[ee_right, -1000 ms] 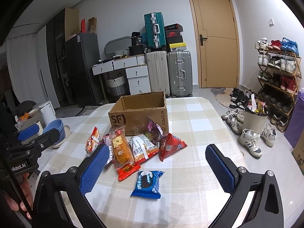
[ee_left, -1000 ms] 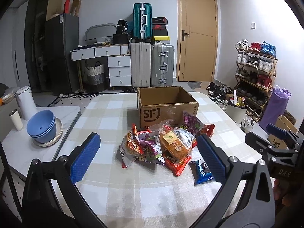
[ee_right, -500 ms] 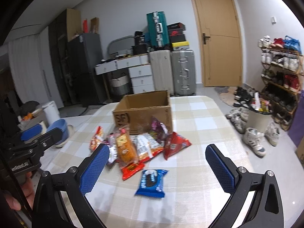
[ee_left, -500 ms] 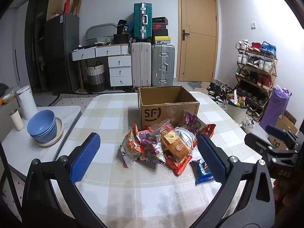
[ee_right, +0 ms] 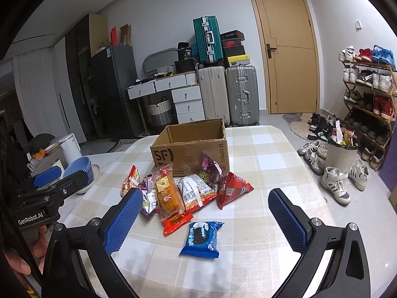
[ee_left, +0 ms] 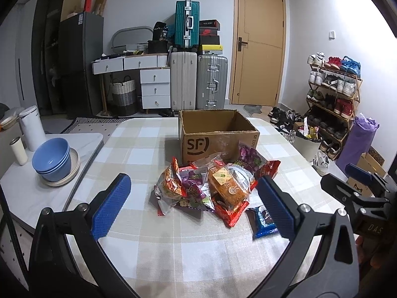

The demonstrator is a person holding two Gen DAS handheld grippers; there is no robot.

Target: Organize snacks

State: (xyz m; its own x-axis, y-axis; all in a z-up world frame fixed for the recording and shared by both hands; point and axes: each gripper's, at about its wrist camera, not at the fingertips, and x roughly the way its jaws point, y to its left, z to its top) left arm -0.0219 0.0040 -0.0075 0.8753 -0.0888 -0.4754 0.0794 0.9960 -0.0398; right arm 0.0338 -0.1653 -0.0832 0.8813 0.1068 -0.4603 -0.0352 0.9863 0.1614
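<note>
One table [ee_right: 260, 149] under a beige-and-white checked cloth fills the middle of both wrist views. On it stands one open cardboard box [ee_right: 188, 149] printed "SF", top flaps gone, its inside showing only bare cardboard. Just in front of the box, at 6 o'clock from it, lies a heap of snack packets [ee_left: 211, 186], overlapping one another and reaching up to the box's front wall. About eight packets can be counted, though the overlaps make the number unsure: one red triangular bag [ee_right: 233, 188] at the heap's 3 o'clock edge, one purple bag [ee_right: 209, 171] leaning on the box, one orange packet [ee_right: 167, 193] in clear wrap, one small red packet [ee_right: 177, 222] below it, and others partly hidden. One blue cookie packet [ee_right: 202, 239] lies flat and apart, at 5 o'clock from the heap.

At 9 o'clock from the table, a lower white side surface [ee_left: 29, 193] carries a stack of two blue bowls [ee_left: 52, 159] on one cream plate.

Two grippers are in view. The left gripper [ee_left: 191, 208] hangs above the near table edge with its jaws spread wide, holding nothing; the heap shows between its blue pads. The right gripper [ee_right: 206, 223] likewise stands wide apart and empty, the blue cookie packet showing between its fingers.
</note>
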